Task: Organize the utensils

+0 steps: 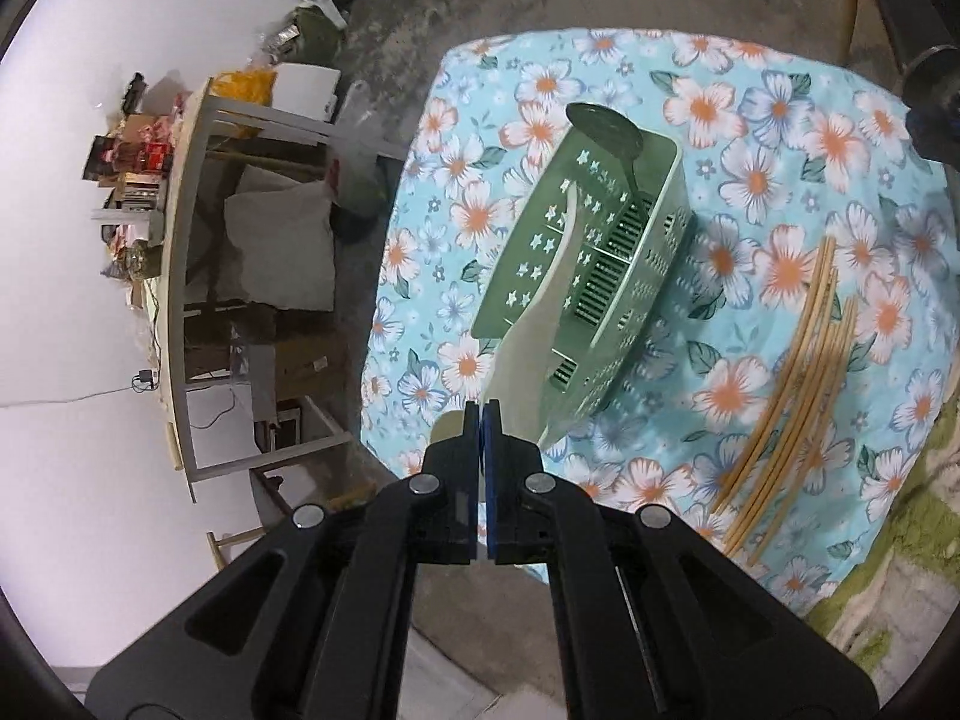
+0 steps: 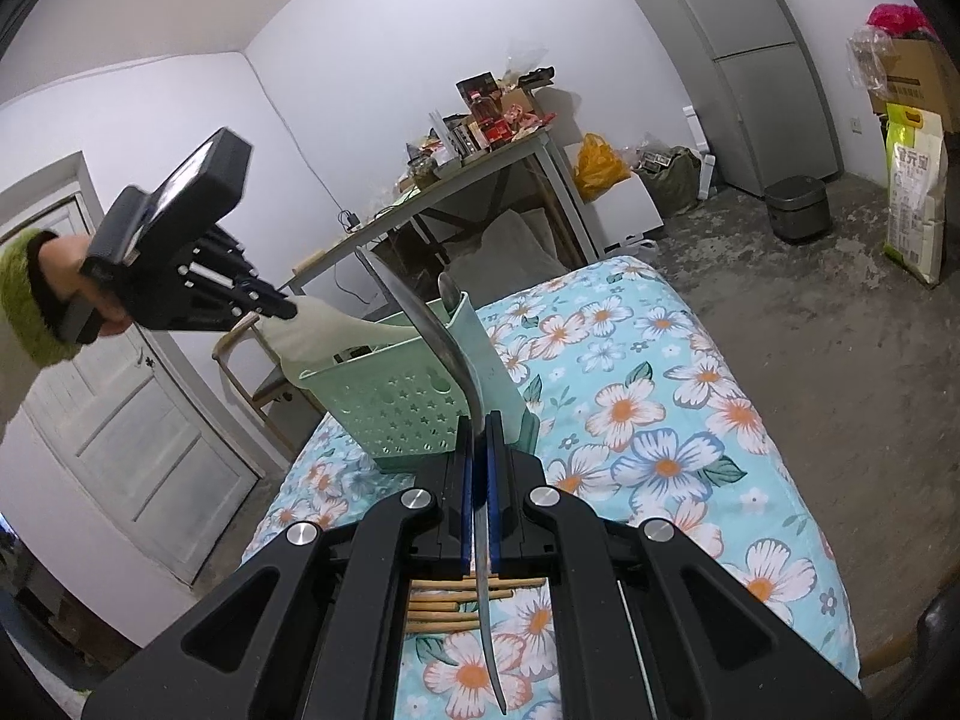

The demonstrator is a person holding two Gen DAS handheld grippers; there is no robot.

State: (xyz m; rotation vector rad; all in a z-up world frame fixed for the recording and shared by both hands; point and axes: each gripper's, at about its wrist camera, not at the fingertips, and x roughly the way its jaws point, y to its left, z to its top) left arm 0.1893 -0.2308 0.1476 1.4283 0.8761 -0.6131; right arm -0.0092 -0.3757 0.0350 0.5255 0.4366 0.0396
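Observation:
A pale green slotted caddy (image 1: 534, 252) (image 2: 390, 408) stands on the floral tablecloth (image 1: 750, 180). My left gripper (image 1: 482, 405) (image 2: 287, 307) is shut on the broad blade of a white paddle (image 1: 528, 360) (image 2: 324, 330). The paddle's handle slants down into the caddy. A metal spoon (image 1: 606, 132) (image 2: 447, 291) stands in the caddy's end compartment. My right gripper (image 2: 478, 438) is shut on a long curved metal utensil (image 2: 420, 324), seen edge on just in front of the caddy. Several bamboo chopsticks (image 1: 798, 390) (image 2: 456, 600) lie on the cloth, partly under the right gripper.
The table's edge (image 1: 384, 300) drops to a bare concrete floor (image 2: 810, 330). Beyond it are a cluttered side table (image 2: 480, 144), a wooden chair (image 2: 240, 360), a white door (image 2: 138, 450), a fridge (image 2: 750, 60) and a rice cooker (image 2: 798, 207). A green sleeve (image 2: 30, 300) shows behind the left gripper.

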